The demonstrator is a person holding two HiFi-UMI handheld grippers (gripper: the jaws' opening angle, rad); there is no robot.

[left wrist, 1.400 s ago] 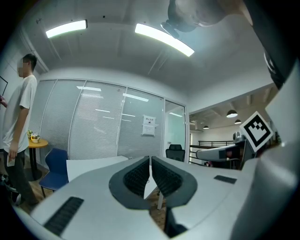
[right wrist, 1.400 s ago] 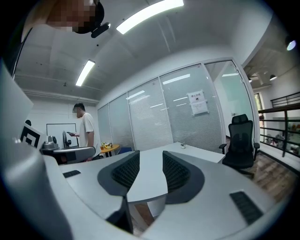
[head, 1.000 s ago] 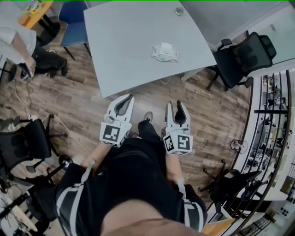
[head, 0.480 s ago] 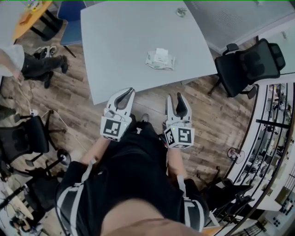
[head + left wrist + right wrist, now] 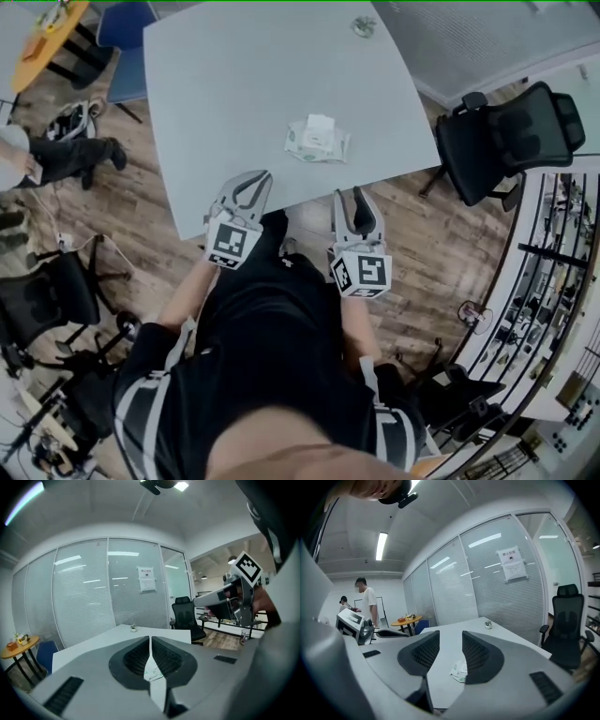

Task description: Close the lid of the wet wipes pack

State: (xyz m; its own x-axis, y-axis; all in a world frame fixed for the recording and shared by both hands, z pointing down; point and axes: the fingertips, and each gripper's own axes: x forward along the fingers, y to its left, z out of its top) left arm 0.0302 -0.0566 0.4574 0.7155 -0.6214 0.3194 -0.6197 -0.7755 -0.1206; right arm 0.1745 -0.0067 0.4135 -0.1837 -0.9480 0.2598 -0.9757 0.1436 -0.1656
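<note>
Nearest, both grippers are held over a wood-plank floor (image 5: 103, 216), just short of the near edge of a pale grey tabletop (image 5: 244, 84). The left gripper (image 5: 249, 186) has its jaws together, with only a thin slit between them and nothing held. The right gripper (image 5: 355, 202) has its jaws apart and empty; in its own view the gap frames the pack lying farther off.

The wet wipes pack (image 5: 317, 141) lies flat on the tabletop, a little way in from the near edge and clear of both grippers, more in line with the right one. A white flap on its top seems to stand raised. The rest of the tabletop is bare up to a small potted plant (image 5: 364, 26) at the far edge.

A black office chair (image 5: 502, 122) stands off the tabletop's right corner. At the far left are a blue chair (image 5: 127, 28) and an orange round table (image 5: 56, 33). Behind is a glass wall with blinds (image 5: 487, 588), with a paper notice (image 5: 511, 564) stuck to it.
</note>
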